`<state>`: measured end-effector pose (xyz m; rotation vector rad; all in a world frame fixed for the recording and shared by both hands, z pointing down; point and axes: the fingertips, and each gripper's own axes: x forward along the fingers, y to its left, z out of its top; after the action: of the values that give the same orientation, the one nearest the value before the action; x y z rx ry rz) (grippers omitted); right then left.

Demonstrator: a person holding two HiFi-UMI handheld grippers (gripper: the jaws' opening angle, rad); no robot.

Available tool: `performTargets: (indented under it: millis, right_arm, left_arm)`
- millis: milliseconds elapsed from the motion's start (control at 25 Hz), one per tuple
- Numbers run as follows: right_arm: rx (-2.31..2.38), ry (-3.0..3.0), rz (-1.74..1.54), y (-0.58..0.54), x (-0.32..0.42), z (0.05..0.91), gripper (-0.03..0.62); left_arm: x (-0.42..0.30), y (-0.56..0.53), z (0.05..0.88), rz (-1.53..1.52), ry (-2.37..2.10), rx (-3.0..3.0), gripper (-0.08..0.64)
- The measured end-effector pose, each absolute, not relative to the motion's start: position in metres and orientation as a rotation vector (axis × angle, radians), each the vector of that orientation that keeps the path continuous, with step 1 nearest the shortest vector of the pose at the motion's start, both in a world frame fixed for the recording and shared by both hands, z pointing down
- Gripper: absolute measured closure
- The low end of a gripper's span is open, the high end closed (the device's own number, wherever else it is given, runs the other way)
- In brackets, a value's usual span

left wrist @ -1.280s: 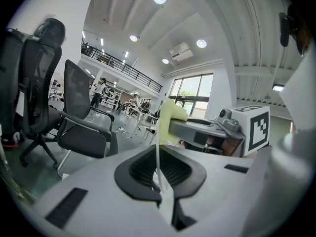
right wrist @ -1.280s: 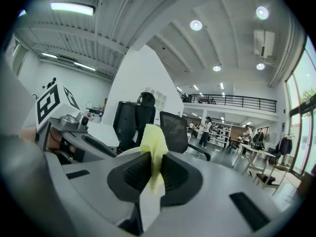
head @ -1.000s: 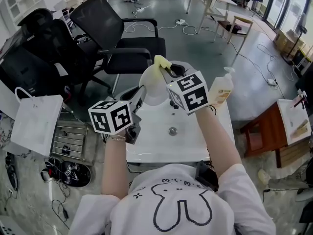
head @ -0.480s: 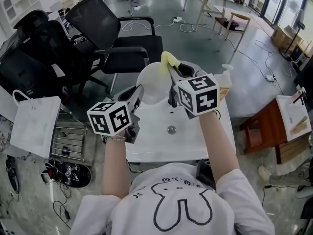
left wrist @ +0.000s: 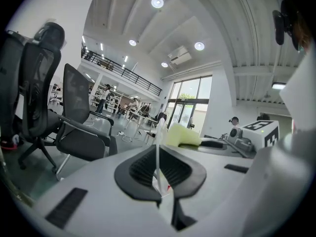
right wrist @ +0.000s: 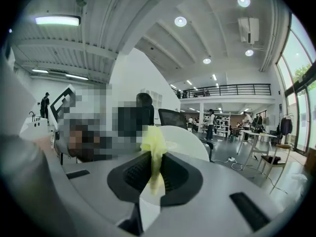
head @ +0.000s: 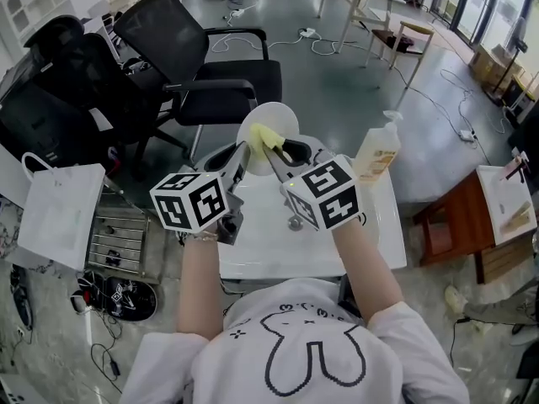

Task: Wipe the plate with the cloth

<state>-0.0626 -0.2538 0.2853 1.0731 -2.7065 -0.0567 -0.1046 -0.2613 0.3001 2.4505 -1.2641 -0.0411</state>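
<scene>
Pinching round white plate (head: 278, 112) by rim, left hand-held gripper (left wrist: 158, 172); right hand-held gripper (right wrist: 154, 174) clamps crumpled yellow cloth (right wrist: 154, 143).

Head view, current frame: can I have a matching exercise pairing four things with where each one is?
Things:
1 plate
2 cloth
3 bottle
4 office chair

Places:
A stands at the right side of the sink
B on the floor beyond the sink
C clamped between the jaws of the right gripper
D held by its edge in the left gripper

Pairs: 1-D, 2-C, 3-A, 4-B
</scene>
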Motion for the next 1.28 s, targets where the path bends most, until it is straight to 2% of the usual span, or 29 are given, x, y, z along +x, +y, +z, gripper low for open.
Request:
performTargets:
  millis: [560,880,1280]
  right_arm:
    - [1.123,-2.642,-0.161,-0.274,-0.054,0.298,0.541]
    - [1.331,-2.552,-0.048,-0.307,-0.005,0.302,0.541]
    - [1.440,-2.515,0.055,-0.304,0.015,0.299,0.541]
  left_arm:
    - [-0.096,-0.259,0.301,-0.047,-1.225,2.458,0.541]
    - [-0.097,-0.257,0.298,-0.060,-1.209,2.464,0.541]
    - [-0.097,-0.257,0.294,-0.018,-1.281,2.493,0.541]
